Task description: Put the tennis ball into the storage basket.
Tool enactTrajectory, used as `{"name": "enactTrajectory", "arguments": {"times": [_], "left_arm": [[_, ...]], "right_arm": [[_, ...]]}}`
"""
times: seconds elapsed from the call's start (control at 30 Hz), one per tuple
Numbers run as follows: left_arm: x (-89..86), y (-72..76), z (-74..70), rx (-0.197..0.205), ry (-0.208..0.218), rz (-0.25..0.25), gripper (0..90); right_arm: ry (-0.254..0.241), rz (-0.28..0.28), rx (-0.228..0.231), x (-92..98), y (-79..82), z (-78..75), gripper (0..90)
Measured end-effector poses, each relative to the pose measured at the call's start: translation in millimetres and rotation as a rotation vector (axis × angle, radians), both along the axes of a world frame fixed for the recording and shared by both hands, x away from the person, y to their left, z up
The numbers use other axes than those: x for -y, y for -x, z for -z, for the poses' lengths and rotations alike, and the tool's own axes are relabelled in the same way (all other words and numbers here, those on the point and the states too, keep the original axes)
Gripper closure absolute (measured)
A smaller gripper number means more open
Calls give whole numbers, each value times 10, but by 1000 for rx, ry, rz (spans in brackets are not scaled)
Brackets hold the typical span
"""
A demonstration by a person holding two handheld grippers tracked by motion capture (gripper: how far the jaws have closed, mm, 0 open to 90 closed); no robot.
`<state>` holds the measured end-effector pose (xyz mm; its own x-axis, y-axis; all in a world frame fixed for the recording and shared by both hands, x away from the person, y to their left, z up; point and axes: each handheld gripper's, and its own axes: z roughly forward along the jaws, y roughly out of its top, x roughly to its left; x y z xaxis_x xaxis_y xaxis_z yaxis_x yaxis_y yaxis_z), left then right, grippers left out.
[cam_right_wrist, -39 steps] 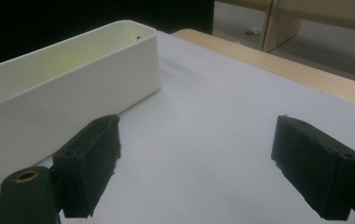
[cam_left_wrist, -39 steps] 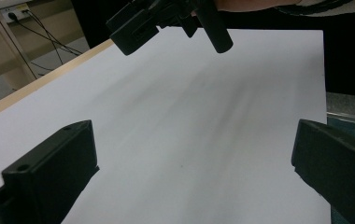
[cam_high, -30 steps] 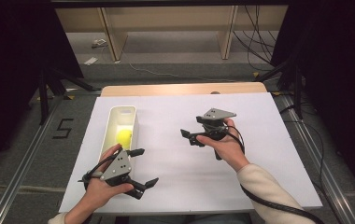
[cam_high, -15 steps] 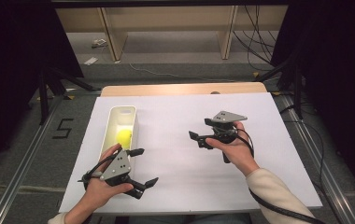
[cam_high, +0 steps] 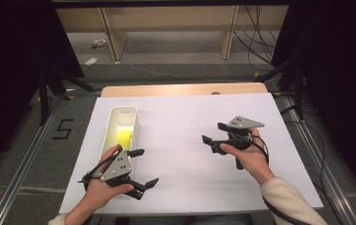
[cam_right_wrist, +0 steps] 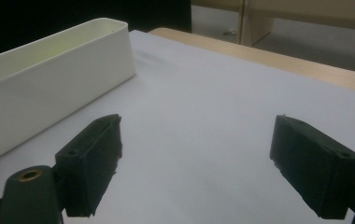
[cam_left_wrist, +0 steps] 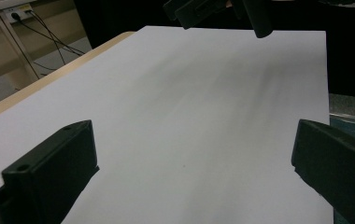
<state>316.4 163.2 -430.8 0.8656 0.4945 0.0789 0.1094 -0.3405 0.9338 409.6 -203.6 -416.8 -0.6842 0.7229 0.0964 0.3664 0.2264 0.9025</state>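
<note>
One yellow round ball (cam_high: 124, 138) lies inside the single long white plastic bin (cam_high: 112, 123), which stands on the left part of the white sheet (cam_high: 181, 122) covering the wooden table (cam_high: 181, 89). There are two hand-held black two-jaw grippers and nothing else on the sheet. The left gripper (cam_high: 143, 168) sits near the front edge just beside the bin's near end, jaws spread wide and empty, the hand (cam_high: 102, 187) wrapped around it from below, unmoved since a second ago. The right gripper (cam_high: 213, 133) has drifted rightward and a little nearer the person since then; it is held above the sheet's right half, well apart from the bin, pointing left toward it, jaws likewise wide apart and empty.
</note>
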Motion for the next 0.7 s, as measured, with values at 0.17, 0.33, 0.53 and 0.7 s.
{"name": "enactTrajectory", "arguments": {"times": [0.17, 0.33, 0.53, 0.7], "left_arm": [[1, 0, 6, -2, -3, -2, 0], [0, -2, 9, -5, -3, -2, 0], [-5, -2, 7, -4, 0, -6, 0], [-2, -3, 6, -2, -3, -6, 0]], "right_arm": [[-11, 15, 8, 89, 50, -13, 176], [-11, 25, 8, 180, 101, 1, 176], [-19, 47, 5, 284, 148, 10, 176], [-12, 54, 1, 352, 198, 27, 176]]}}
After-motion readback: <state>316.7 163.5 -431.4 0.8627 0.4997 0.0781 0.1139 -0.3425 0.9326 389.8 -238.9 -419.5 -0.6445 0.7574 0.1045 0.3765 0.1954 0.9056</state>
